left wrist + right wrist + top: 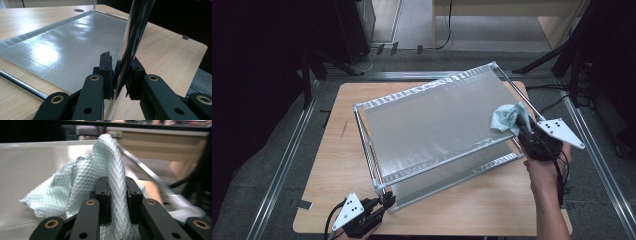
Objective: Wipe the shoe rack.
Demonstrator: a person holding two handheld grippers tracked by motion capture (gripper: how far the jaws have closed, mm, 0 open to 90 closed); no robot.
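**Two grips, one shelf to wipe**

High view: I wipe the top shelf, cloth at its right edge.

Left gripper view: fingers clamp the post.

Right gripper view: fingers pinch the cloth; next, sweep left.

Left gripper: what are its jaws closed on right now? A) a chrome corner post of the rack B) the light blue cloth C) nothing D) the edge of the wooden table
A: the left gripper clamps the shiny chrome post between its pads, at the rack's near corner.
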